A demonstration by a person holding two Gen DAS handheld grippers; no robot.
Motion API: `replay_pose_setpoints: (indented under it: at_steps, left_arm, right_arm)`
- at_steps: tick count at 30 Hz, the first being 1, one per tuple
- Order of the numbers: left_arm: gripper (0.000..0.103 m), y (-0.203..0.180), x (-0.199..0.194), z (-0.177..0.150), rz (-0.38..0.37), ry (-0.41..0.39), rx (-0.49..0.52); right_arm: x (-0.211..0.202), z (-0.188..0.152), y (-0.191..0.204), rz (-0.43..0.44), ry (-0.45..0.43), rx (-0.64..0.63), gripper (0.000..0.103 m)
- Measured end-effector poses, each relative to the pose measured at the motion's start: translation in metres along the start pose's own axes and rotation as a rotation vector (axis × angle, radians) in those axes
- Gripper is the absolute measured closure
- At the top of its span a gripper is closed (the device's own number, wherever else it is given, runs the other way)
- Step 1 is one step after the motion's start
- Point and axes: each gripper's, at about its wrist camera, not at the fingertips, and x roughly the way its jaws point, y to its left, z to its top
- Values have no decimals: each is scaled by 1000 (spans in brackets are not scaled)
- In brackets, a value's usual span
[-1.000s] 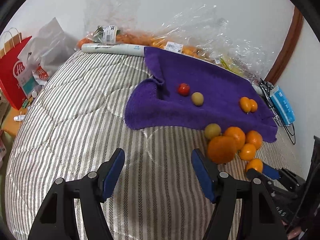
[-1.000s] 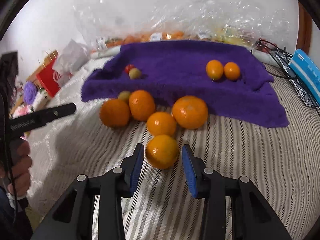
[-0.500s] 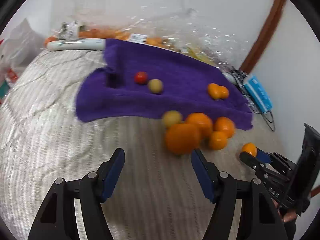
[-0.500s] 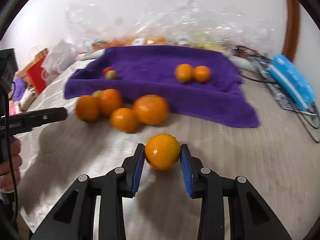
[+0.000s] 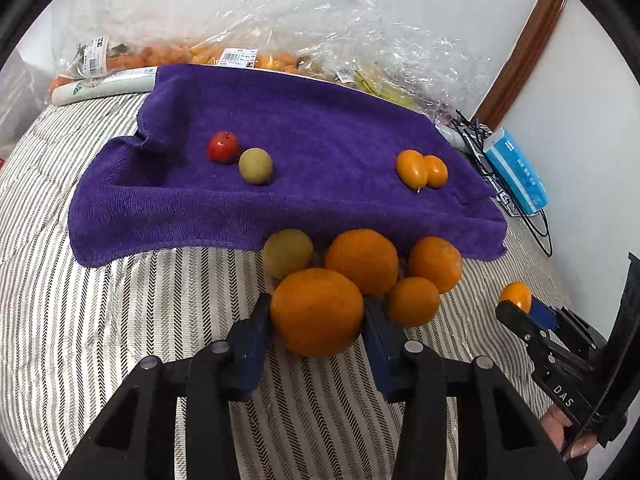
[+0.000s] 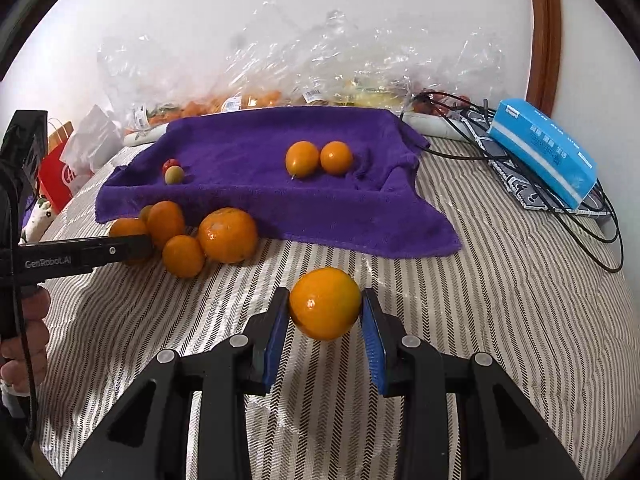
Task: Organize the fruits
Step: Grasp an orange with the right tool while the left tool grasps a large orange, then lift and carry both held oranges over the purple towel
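Note:
My left gripper (image 5: 318,332) is shut on a large orange (image 5: 317,312) at the front of a cluster of oranges (image 5: 362,261) and a green-yellow fruit (image 5: 287,253) on the striped bed. My right gripper (image 6: 325,320) is shut on a small orange (image 6: 325,308) and holds it above the bed, apart from the cluster (image 6: 228,234); it also shows in the left wrist view (image 5: 515,296). A purple towel (image 5: 320,136) carries a red fruit (image 5: 223,147), a green fruit (image 5: 256,166) and two small oranges (image 5: 422,169).
Clear plastic bags of fruit (image 5: 248,56) lie behind the towel by the wall. A blue tissue pack (image 6: 544,152) and black cables (image 6: 592,216) lie on the right. A red paper bag (image 6: 58,178) stands at the left of the bed.
My left gripper moved forward to the cluster and closed on the large orange. My right gripper closed on the small orange and carried it right, away from the cluster.

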Motion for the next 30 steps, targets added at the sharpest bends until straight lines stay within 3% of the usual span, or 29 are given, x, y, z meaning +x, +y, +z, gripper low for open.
replay_pose_setpoints:
  at_steps: [7,21,26,30]
  left_arm:
    - [61,16,-9,-4,27,4,-27]
    - [61,14,-6,-8,38,-102,-1]
    - [61,22,-8,-8,10,-115,-43]
    - [61,27,-9,-8,19,-128,-74]
  right_arm:
    - [3,-1,-3,13,13,25,68]
    - [9,-1,0,12,43,21,68]
    - [15,-1,-3,70,70,49,68]
    - [15,-1,-4,66,64,67,68]
